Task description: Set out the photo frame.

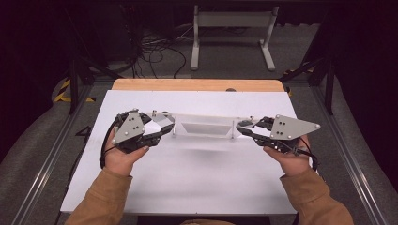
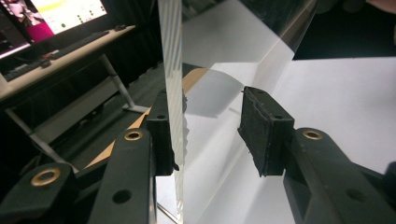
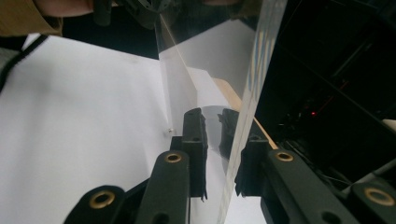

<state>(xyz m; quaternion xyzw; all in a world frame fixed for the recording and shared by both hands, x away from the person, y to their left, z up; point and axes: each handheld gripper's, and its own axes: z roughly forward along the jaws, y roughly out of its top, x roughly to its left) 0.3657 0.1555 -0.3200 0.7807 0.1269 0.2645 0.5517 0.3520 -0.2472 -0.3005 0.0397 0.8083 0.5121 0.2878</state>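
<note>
Clear box held at both ends, long axis running straight from one gripper to the other.

I found the clear box (image 1: 203, 129) above the white table (image 1: 197, 187), clear of its surface, with a faint shadow beneath it. Its long axis lay across the table, parallel to the wooden edge (image 1: 197, 85). The left gripper (image 1: 162, 131) had its jaws nearly closed on the box's left end wall; in the left gripper view one pad (image 2: 163, 140) lay against that wall. The right gripper (image 1: 244, 129) had the right end wall between its narrow jaws, also gripped. Each hand stood equally near its own end, so I judged any coming move had to be shared evenly to keep the box level.
</note>
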